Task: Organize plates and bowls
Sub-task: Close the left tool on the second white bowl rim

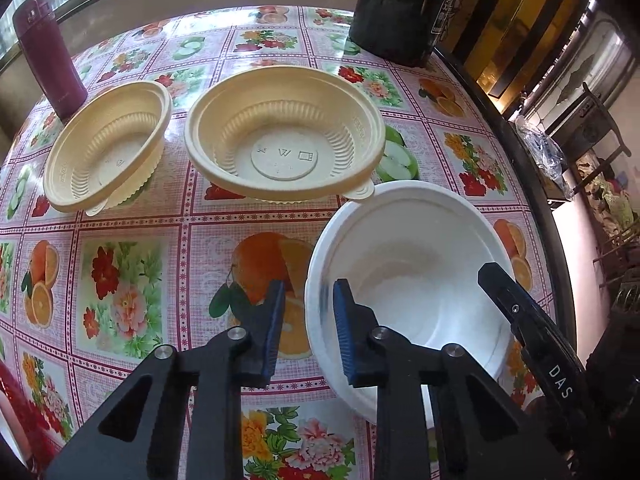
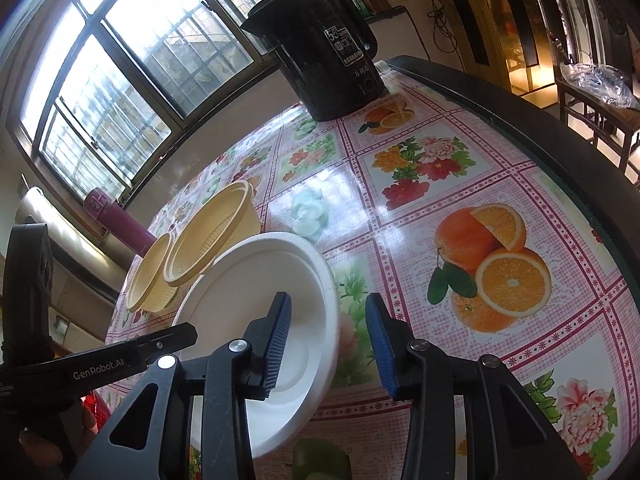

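Note:
A white bowl (image 1: pixel 412 264) stands on the flowered tablecloth, also in the right wrist view (image 2: pixel 256 280). My left gripper (image 1: pixel 308 320) is open, its fingers straddling the bowl's left rim without pressing it. My right gripper (image 2: pixel 328 340) is open, straddling the bowl's right rim; one of its fingers (image 1: pixel 516 312) shows at the bowl's right side in the left wrist view. Two beige ribbed bowls stand beyond: one in the middle (image 1: pixel 284 136), one at the left (image 1: pixel 108 144); both show in the right wrist view (image 2: pixel 212 236) (image 2: pixel 146 276).
A maroon flask (image 1: pixel 46 52) stands at the far left, by the left beige bowl. A black kettle (image 2: pixel 324 48) stands at the far edge. The table's dark right edge (image 2: pixel 568 152) curves near the white bowl. A window lies behind the table.

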